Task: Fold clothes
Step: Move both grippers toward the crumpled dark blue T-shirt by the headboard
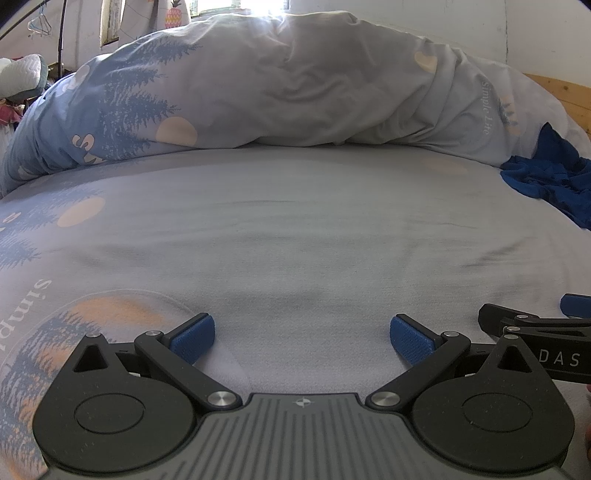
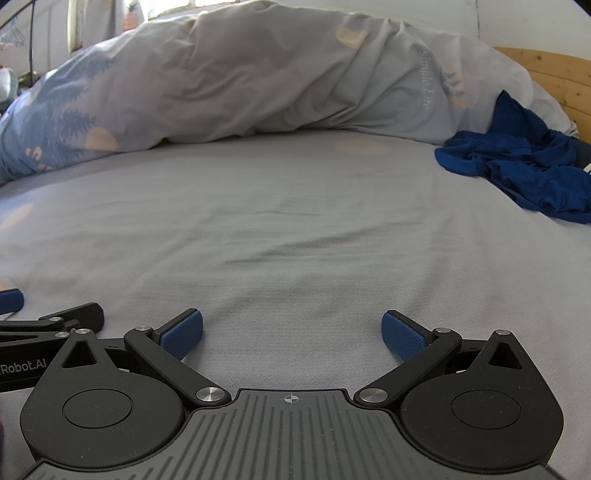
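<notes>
The bed [image 2: 295, 221] fills both views, covered by a grey sheet with printed blue trees and pale orange circles; the sheet lies mostly flat with a few shallow wrinkles. Along the far side a bulky duvet [image 1: 295, 81] in the same print is heaped up, its long axis running from left to right across the picture. At the far right, touching the foot of the duvet, lies the blue garment [image 2: 517, 166], crumpled in a heap; its mass stretches roughly from the duvet toward the right edge of the bed, but which way its collar or sleeves point I cannot tell, because the folds hide its shape. The right wrist view shows nearly the whole garment, with a small white item at its right border too small to identify, while in the left wrist view the garment [image 1: 550, 177] is cut off by the frame edge. Behind it a wooden headboard [image 2: 554, 74] is partly visible. The left wrist view alone shows clothes hangers [image 1: 38, 24] at the top left, small and blurred. The left gripper [image 1: 302, 338] and the right gripper [image 2: 292, 334] hover side by side low over the bare sheet, well apart from the garment; the jaws of both are spread wide with nothing between them.
</notes>
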Tool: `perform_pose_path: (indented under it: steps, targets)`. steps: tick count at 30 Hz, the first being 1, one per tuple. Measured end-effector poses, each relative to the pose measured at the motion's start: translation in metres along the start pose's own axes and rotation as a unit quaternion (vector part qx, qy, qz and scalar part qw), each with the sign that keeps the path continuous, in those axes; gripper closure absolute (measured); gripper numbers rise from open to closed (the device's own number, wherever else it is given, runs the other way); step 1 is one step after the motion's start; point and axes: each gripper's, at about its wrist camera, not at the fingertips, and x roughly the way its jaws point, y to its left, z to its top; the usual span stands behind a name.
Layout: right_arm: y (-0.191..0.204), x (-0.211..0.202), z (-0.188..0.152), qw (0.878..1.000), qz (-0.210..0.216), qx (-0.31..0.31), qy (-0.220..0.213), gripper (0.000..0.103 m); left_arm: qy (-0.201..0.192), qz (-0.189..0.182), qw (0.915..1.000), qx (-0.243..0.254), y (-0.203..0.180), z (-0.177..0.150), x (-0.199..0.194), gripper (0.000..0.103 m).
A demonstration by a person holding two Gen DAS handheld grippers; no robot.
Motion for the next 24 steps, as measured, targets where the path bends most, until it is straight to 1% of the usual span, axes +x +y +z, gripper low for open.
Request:
perform_pose_path:
  steps: [4,5,6,10,15,20,24]
  targets:
    - [0.001,0.000,0.000,1.000,0.000,0.000,0.001,0.000,0.000,0.000,1.0000,0.001,-0.001,0.001,-0.002,0.000]
    - [0.000,0.000,0.000,1.000,0.001,0.001,0.001,0.000,0.004,0.001,1.0000,0.002,-0.002,0.003,-0.001,0.000]
    - [0.000,0.000,0.000,1.000,0.001,0.001,0.000,0.000,0.018,0.003,0.9998,0.003,-0.003,0.009,0.005,0.000]
    - [0.001,0.002,-0.004,1.000,0.002,0.002,0.000,0.000,-0.004,0.013,0.9999,-0.002,-0.004,0.000,-0.006,0.000]
    - [-0.002,0.003,-0.004,1.000,0.005,0.005,0.002,0.000,0.005,0.020,0.9998,0.000,-0.008,-0.001,-0.008,0.000]
    - [-0.008,0.001,-0.002,1.000,0.019,0.010,0.003,0.000,0.015,0.020,0.9996,-0.009,-0.008,0.000,-0.013,0.000]
    - [-0.016,0.000,0.001,1.000,0.025,0.013,0.006,0.000,0.022,0.005,0.9995,-0.022,-0.012,0.001,-0.018,0.000]
